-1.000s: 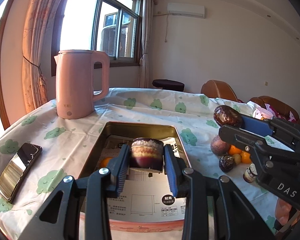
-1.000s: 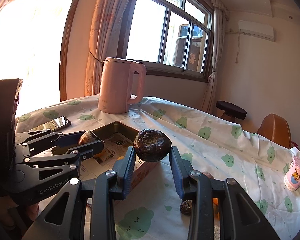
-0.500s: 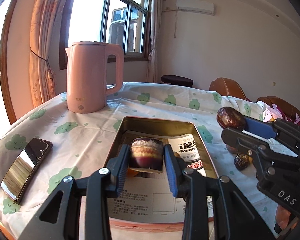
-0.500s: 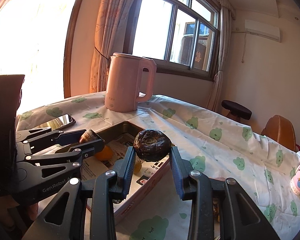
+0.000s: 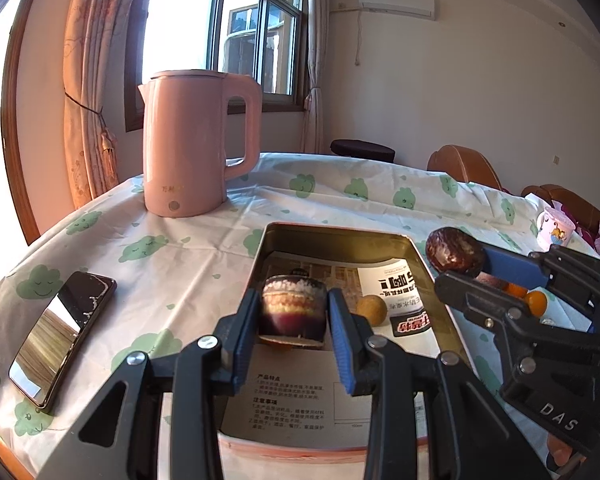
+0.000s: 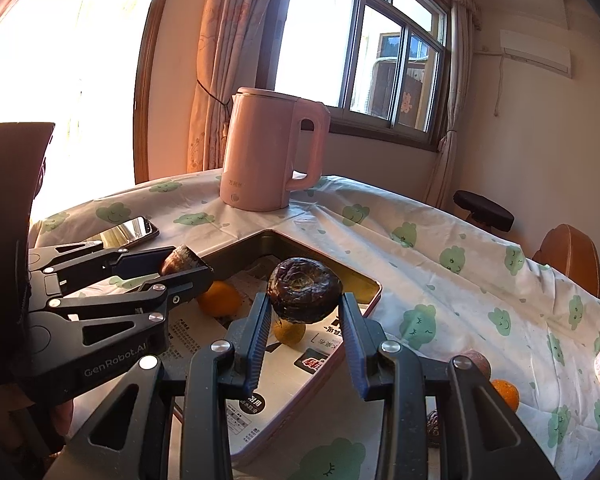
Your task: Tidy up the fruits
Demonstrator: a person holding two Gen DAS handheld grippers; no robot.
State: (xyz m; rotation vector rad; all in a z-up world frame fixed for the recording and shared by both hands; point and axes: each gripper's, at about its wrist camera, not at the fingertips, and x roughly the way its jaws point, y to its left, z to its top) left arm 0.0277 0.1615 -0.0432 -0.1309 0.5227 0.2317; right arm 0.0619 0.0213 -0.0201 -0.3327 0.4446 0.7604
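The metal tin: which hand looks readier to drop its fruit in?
Probably the left gripper: its cut passion fruit hangs over the tin. The right gripper's wrinkled fruit hangs nearer the tin's rim.

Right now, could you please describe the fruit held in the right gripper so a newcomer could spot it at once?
Start at the pink kettle on the cloud-print tablecloth, then drop to the metal tray before it. Over the tray's near edge, the right gripper clamps a dark passion fruit: wrinkled and purple-brown, unlike the smooth orange fruits in the tray below.
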